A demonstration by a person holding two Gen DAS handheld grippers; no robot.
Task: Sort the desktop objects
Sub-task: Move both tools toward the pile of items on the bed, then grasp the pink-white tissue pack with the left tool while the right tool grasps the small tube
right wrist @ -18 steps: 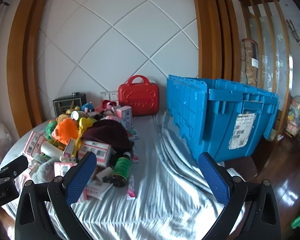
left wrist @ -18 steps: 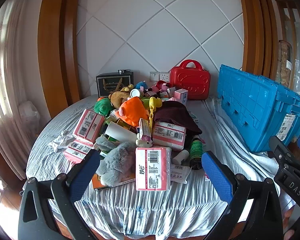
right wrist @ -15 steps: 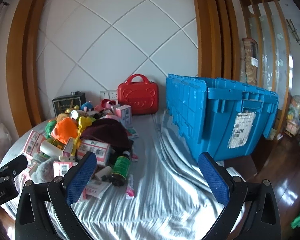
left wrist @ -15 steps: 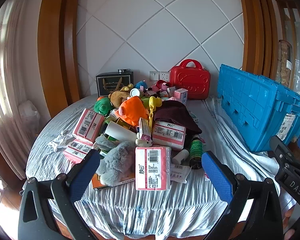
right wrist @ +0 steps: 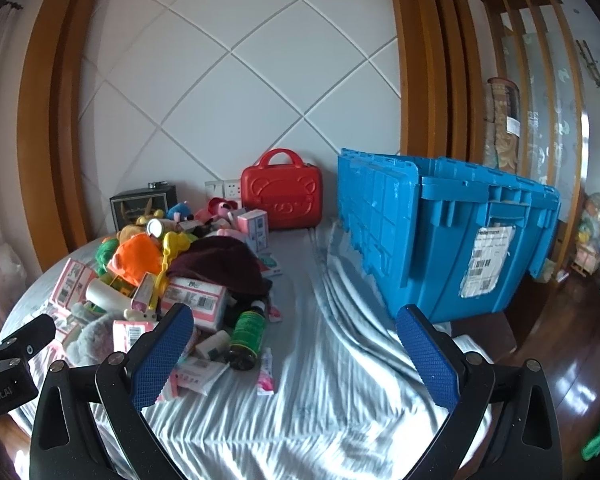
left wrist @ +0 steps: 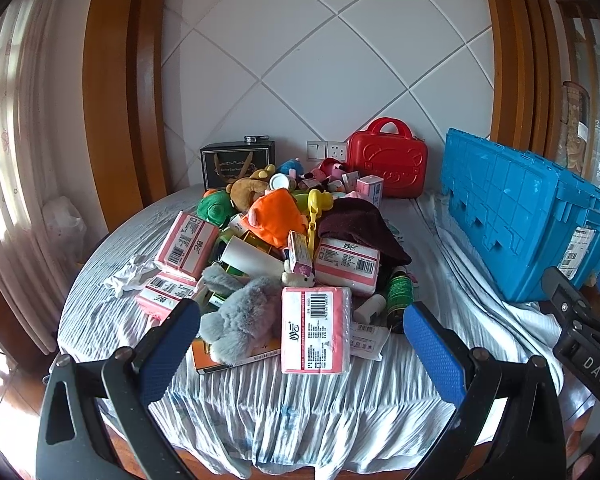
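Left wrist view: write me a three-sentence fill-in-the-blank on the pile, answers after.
1. The red case stands against the wall, left of the ____ crate.
2. The pink tissue pack nearest the camera lies right of a ____ plush toy.
3. Both the left claw and the right claw are ____ and hold nothing.

Missing words: blue; grey; open

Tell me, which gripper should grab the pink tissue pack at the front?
Probably left: the left gripper is open and faces the pink tissue pack head-on, while the right gripper faces bare cloth.
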